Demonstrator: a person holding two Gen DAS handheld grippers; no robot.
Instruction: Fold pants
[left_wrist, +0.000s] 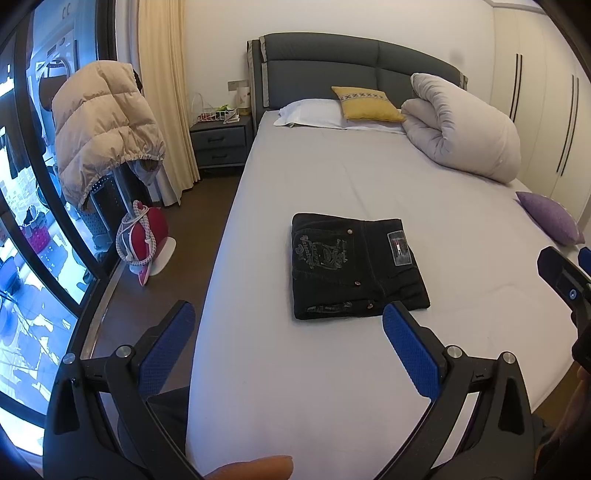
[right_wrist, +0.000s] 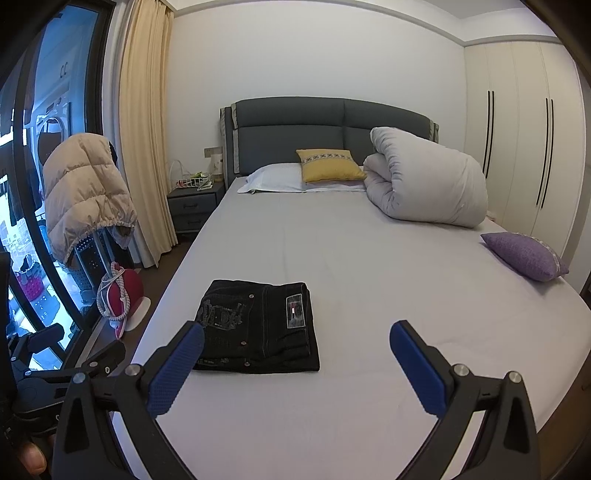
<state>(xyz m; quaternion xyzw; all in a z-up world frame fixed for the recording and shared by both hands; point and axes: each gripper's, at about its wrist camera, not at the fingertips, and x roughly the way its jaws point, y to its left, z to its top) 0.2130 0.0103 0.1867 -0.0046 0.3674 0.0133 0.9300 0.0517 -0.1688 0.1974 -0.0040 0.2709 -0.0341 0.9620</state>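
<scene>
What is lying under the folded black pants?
The folded black pants rest directly on the grey bed sheet. Whether something lies between them cannot be seen; the pants cover that spot.

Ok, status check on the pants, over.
Left gripper open, right gripper open, both empty. Pants folded, flat on bed. Nothing in the way.

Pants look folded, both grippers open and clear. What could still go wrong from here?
1. The folded pants lie near the bed side edge; a nudge could push them toward the floor.
2. The left gripper hovers just short of the stack; moving forward might snag and undo the top fold.
</scene>
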